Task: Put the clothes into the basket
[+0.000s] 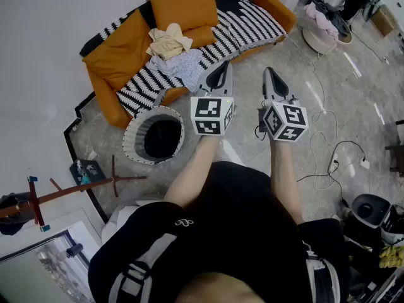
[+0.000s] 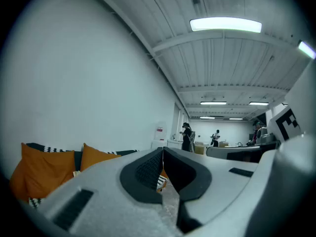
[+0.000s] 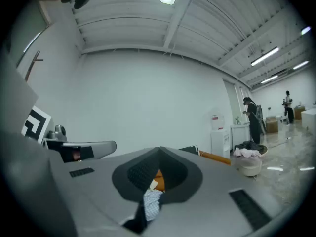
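Observation:
A pale yellow garment (image 1: 168, 41) and a blue-checked garment (image 1: 184, 65) lie heaped on the striped seat of an orange sofa (image 1: 120, 49). On the floor in front of the sofa stands a round basket (image 1: 137, 129) with a white rim and dark inside. Both grippers are held level in front of the person, short of the sofa. My left gripper (image 1: 219, 72) is shut with nothing in it, tips meeting (image 2: 162, 151). To its right, my right gripper (image 1: 270, 73) is shut and empty as well (image 3: 158, 151); the garments show through the gap behind its tips.
Cables (image 1: 328, 150) trail over the polished floor at the right. A second basket heaped with clothes (image 1: 323, 30) stands beyond the sofa's right end. A wooden rack (image 1: 69, 191) lies at the lower left. People stand far off in the room (image 2: 186, 136).

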Demonstrator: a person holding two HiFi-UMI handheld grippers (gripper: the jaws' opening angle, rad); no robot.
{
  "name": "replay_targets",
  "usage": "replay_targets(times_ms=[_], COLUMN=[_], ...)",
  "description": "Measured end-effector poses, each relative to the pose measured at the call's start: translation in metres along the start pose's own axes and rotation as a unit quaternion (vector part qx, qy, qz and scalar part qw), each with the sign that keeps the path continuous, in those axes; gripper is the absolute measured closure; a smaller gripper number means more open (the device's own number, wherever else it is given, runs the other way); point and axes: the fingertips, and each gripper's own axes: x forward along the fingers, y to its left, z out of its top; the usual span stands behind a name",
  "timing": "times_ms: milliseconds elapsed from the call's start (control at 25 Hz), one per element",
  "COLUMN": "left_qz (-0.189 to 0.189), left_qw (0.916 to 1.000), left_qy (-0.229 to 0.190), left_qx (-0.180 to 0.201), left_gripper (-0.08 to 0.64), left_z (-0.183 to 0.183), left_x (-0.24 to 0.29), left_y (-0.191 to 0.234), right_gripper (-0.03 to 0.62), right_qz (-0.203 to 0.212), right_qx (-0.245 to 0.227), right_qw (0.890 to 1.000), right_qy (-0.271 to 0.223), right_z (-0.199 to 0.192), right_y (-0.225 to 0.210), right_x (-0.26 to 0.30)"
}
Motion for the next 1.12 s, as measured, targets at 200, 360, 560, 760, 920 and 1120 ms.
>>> replay_targets(times_ms=[200, 360, 560, 760, 920, 1120], left_qz=[-0.013, -0.012, -0.005, 0.004, 0.007, 0.02], left_qw=[0.9999, 0.9998, 0.9998, 0.9999, 0.9999, 0.9998], left_qy=[0.005, 0.005, -0.011, -0.009, -0.008, -0.001], left_qx=[0.002, -0.012, -0.012, -0.001, 0.0, 0.006], left_gripper=[0.551, 0.551, 0.551, 0.551, 0.551, 0.551], left_z=[-0.004, -0.004, 0.004, -0.001, -0.004, -0.011], left_x=[-0.001, 0.0, 0.002, 0.016, 0.041, 0.093], left_y=[0.003, 0.012, 0.02, 0.03, 0.041, 0.061], right_gripper=[0.58, 0.58, 0.58, 0.58, 0.58, 0.58], right_qz=[-0.011, -0.022, -0.027, -0.026, -0.02, -0.005], right_qx=[0.027, 0.027, 0.029, 0.024, 0.03, 0.049], right_qw=[1.0, 0.999, 0.999, 0.999, 0.999, 0.999], right_qy=[-0.003, -0.006, -0.007, -0.004, -0.01, -0.013], right_z=[-0.004, -0.003, 0.0, -0.001, -0.001, -0.006], right_y=[0.0, -0.006, -0.015, -0.02, -0.034, -0.063], right_x=[0.004, 0.006, 0.01, 0.025, 0.048, 0.103])
